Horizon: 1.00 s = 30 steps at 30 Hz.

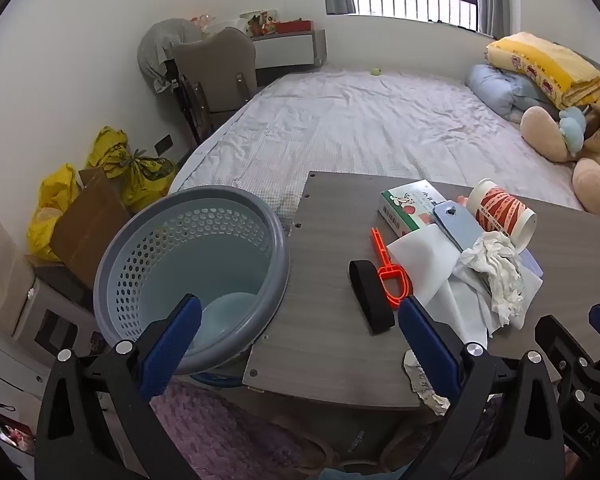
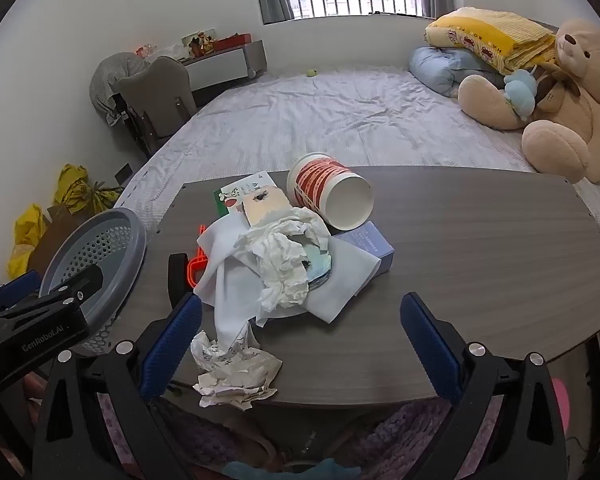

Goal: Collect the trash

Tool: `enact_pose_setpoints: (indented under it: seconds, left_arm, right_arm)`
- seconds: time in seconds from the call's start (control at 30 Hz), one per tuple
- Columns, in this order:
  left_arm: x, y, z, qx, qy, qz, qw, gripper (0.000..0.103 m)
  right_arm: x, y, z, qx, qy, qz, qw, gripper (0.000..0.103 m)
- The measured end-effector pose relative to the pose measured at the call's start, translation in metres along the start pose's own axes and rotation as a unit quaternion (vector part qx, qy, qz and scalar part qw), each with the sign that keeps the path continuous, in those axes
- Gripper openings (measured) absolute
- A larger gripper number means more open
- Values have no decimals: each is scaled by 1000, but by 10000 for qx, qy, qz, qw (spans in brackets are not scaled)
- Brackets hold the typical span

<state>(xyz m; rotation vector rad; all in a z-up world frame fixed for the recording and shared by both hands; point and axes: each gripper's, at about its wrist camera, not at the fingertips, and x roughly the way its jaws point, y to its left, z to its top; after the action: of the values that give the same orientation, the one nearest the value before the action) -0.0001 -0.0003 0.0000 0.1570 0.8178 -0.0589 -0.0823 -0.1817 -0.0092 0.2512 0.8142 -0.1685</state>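
Tools first: the left tool (image 1: 300,344) and the right tool (image 2: 300,344) both stand wide open, empty, tilted down over the near edge of the grey desk (image 2: 480,264). Nearest the right tool, a crumpled paper wad (image 2: 236,372) lies at the desk's front edge, just inside that tool's left finger. Beyond it sits the trash pile — a crumpled white tissue (image 2: 288,264) on top of white sheets (image 2: 228,280), with a black strap (image 1: 370,300) and an orange plastic piece (image 1: 392,276) to the left of them. Behind the tissue a red-and-white paper cup (image 2: 328,196) lies on its side, mouth towards the camera, beside a green-and-white box (image 1: 408,204); a pale blue box (image 2: 376,244) rests under the sheets. A grey perforated basket (image 1: 192,264) stands at the desk's left edge, under the left tool's left finger. Farther back, a bed (image 2: 320,120) carries a teddy bear (image 2: 560,96) and folded bedding.
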Motion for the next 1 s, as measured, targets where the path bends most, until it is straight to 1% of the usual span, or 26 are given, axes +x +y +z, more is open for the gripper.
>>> enact_pose_setpoints:
  seconds: [0.17, 0.23, 0.33, 0.4, 0.47, 1.0]
  left_arm:
    - [0, 0, 1, -22, -4, 67, 10000, 97]
    - [-6, -4, 1, -50, -16, 82, 10000, 97]
    - [-5, -3, 1, -60, -53, 62, 9999, 97]
    - [-10, 2, -2, -85, -98, 32, 9999, 97]
    - [-12, 5, -3, -84, -109, 12, 9999, 97]
    - [-20, 8, -4, -123, -198, 0, 9997, 97]
  right_arm:
    - [0, -2, -1, -1, -30, -18, 10000, 95]
    - [-7, 3, 1, -10, -54, 4, 10000, 95]
    - [-10, 6, 4, -33, -71, -3, 10000, 95]
    - [-11, 2, -3, -39, -129, 39, 9999, 95]
    - [-13, 2, -3, -42, -147, 47, 9999, 95]
    - [-20, 7, -5, -83, -231, 93, 9997, 95]
